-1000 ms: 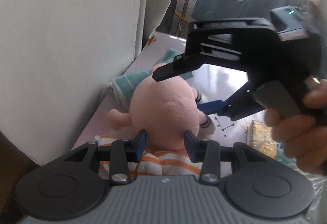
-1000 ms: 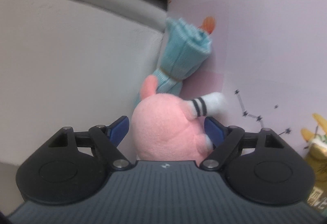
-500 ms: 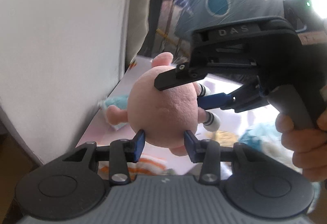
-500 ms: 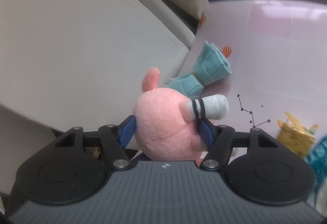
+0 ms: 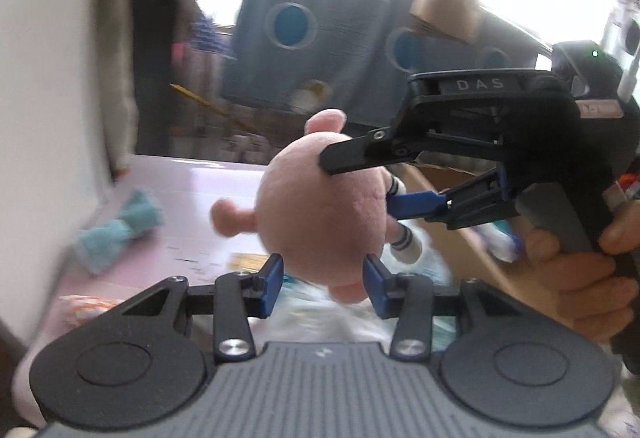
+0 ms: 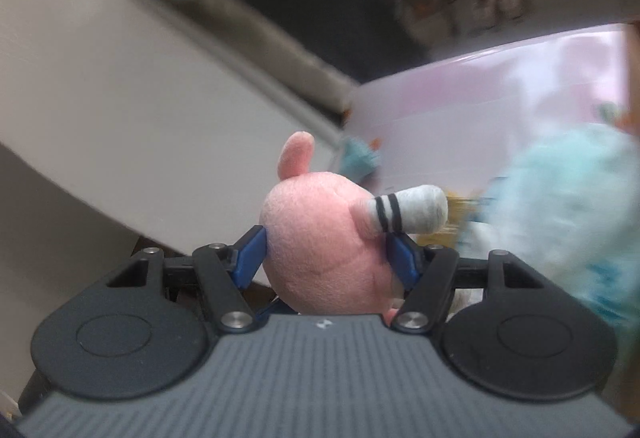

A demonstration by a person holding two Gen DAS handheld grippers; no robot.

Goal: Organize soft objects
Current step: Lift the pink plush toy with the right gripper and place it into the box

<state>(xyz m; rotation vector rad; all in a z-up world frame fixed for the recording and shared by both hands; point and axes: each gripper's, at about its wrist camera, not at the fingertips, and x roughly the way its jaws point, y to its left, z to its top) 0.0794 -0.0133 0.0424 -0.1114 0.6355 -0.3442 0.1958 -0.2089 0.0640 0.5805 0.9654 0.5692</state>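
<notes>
A round pink plush toy (image 5: 320, 206) with a white, black-striped limb (image 6: 416, 214) hangs in the air above the pink tabletop (image 5: 192, 190). My right gripper (image 5: 356, 182) comes in from the right and is shut on its body; in the right wrist view its blue pads (image 6: 250, 254) press both sides of the toy (image 6: 320, 246). My left gripper (image 5: 323, 278) holds the toy's lower part between its pads, which still touch it while the jaws are opening. A person's hand (image 5: 568, 278) grips the right gripper's handle.
A rolled teal cloth (image 5: 120, 226) lies on the table by the white panel (image 5: 48, 78). An orange-striped cloth (image 5: 86, 308) shows at lower left. A cardboard box wall (image 5: 460, 234) stands to the right. A fluffy turquoise plush (image 6: 560, 198) sits blurred at right.
Both grippers have lifted the pink plush off the table and away from the white panel. The right gripper closed onto it. The teal cloth now lies farther below.
</notes>
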